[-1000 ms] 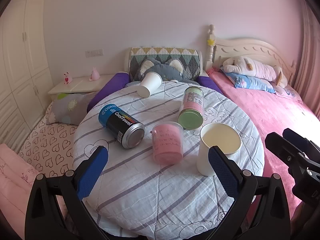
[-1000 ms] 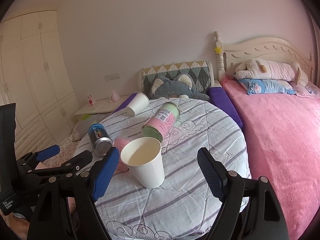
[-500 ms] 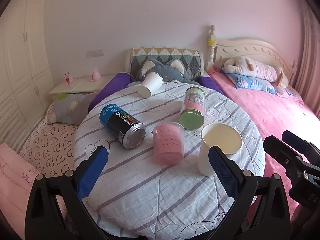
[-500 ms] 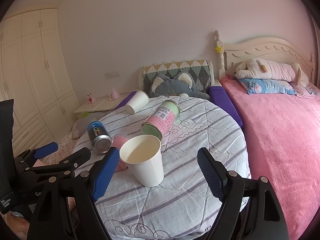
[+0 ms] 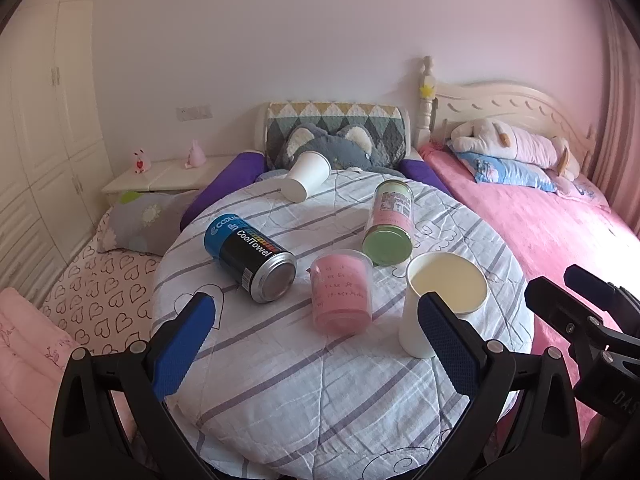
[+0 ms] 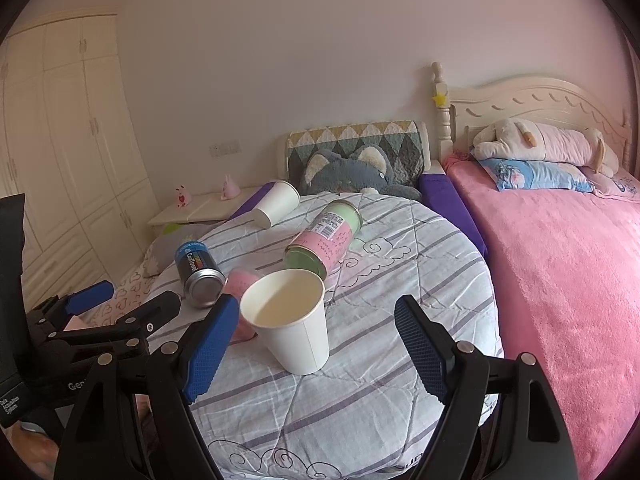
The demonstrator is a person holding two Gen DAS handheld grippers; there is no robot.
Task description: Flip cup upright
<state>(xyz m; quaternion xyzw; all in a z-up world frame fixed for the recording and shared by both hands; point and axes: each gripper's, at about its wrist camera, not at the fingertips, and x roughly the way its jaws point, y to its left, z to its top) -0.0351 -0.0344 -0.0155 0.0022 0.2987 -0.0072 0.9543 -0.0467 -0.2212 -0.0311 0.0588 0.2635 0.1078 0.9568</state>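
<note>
A white paper cup stands upright near the table's front right; it also shows in the right wrist view. A second white paper cup lies on its side at the far edge, also in the right wrist view. My left gripper is open and empty, held back from the table's near edge. My right gripper is open and empty, just short of the upright cup. The right gripper also shows at the right of the left wrist view.
On the round striped table lie a blue-black can, a pink-green can and an upside-down pink plastic cup. A pink bed is on the right, a plush cat behind, a nightstand far left.
Both grippers have drawn back slightly and shifted a little; the objects on the table have not moved. Both stay open.
</note>
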